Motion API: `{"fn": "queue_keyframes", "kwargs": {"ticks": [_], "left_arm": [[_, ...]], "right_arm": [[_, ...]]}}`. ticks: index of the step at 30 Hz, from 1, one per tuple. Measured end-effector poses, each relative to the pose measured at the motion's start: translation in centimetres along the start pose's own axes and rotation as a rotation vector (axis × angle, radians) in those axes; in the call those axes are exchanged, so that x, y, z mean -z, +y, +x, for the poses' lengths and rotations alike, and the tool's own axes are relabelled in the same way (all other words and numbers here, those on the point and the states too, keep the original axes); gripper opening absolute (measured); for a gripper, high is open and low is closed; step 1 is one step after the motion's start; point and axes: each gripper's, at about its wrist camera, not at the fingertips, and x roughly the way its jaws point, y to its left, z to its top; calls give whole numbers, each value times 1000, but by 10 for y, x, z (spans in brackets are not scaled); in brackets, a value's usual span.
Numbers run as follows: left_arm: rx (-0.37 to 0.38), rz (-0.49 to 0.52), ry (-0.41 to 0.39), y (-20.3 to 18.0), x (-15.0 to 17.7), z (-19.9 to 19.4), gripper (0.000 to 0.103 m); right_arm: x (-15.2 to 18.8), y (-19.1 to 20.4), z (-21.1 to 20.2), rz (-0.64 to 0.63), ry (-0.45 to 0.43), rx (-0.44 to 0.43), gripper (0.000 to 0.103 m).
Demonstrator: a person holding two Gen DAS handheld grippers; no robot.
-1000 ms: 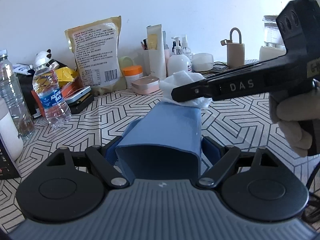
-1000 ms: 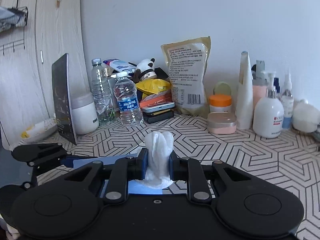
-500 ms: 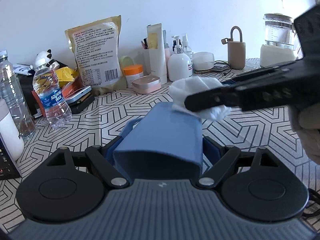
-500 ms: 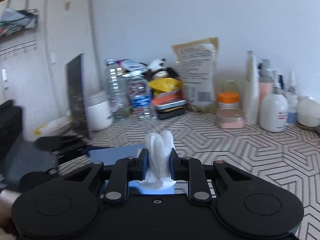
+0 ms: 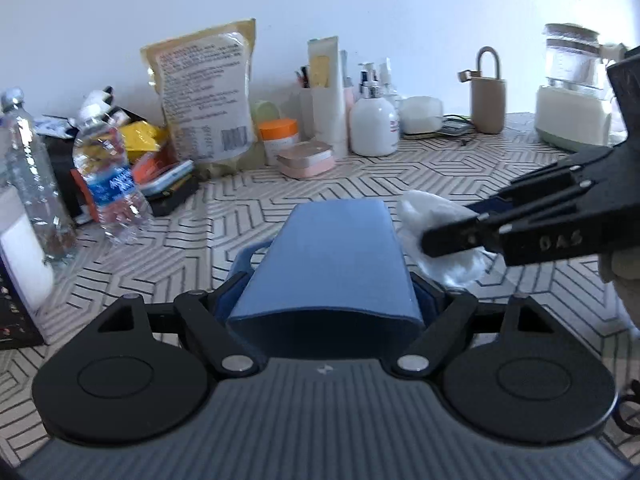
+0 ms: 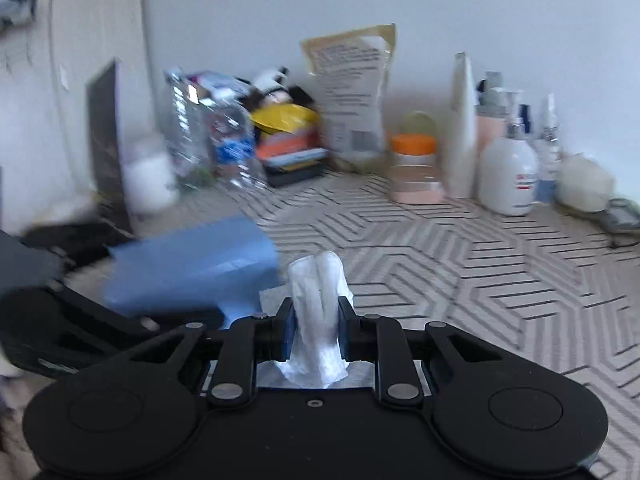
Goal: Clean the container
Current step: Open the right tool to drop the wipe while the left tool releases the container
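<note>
A blue rectangular container (image 5: pixel 332 264) lies on its side between the jaws of my left gripper (image 5: pixel 332 300), which is shut on it; its open mouth faces the camera. In the right wrist view the same container (image 6: pixel 192 268) is blurred at the left. My right gripper (image 6: pixel 316 332) is shut on a crumpled white tissue (image 6: pixel 318 312). Seen from the left wrist, that right gripper (image 5: pixel 448 236) reaches in from the right and holds the tissue (image 5: pixel 436 236) against the container's right side, near its far end.
The patterned tabletop (image 5: pixel 460 176) carries clutter along the wall: water bottles (image 5: pixel 108 184), a yellow bag (image 5: pixel 204 96), an orange-lidded jar (image 5: pixel 278 136), a pink case (image 5: pixel 306 158), a white pump bottle (image 5: pixel 374 124), a beige flask (image 5: pixel 488 96), a kettle (image 5: pixel 572 88). A gloved hand (image 5: pixel 624 272) shows at right.
The right gripper with the tissue has slid from the container's top far edge down to its right side. The right wrist view has swung and is blurred. The left gripper keeps its hold.
</note>
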Motion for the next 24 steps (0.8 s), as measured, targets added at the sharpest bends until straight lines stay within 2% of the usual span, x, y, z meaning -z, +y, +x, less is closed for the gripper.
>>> {"fn": "queue_keyframes", "kwargs": {"ticks": [3, 4, 5, 7, 11, 13, 16, 17, 20, 24], "left_arm": [[-41, -18, -8, -1, -4, 7, 81], [-46, -23, -13, -1, -6, 10, 81], [-57, -22, -20, -1, -8, 13, 81], [-84, -11, -33, -3, -10, 14, 82], [-90, -21, -14, 1, -7, 4, 100], [-80, -35, 6, 4, -4, -4, 102], [-66, -55, 36, 8, 1, -17, 103], [-62, -61, 46, 10, 2, -21, 103], [-47, -82, 76, 14, 7, -33, 103], [-29, -108, 116, 20, 13, -50, 103]], "right_arm": [[1, 2, 7, -57, 42, 120, 25], [2, 1, 9, -59, 55, 134, 27], [2, -1, 8, -46, 53, 122, 32], [2, -7, 1, -3, 23, 70, 56], [0, -13, -17, 31, -66, 56, 68], [-2, -17, -26, 51, -120, 71, 77], [-1, -23, -40, 98, -155, 64, 78], [0, -22, -45, 112, -142, 65, 79], [7, -12, -62, 99, -78, 63, 89], [19, 6, -69, 54, 12, 80, 90]]}}
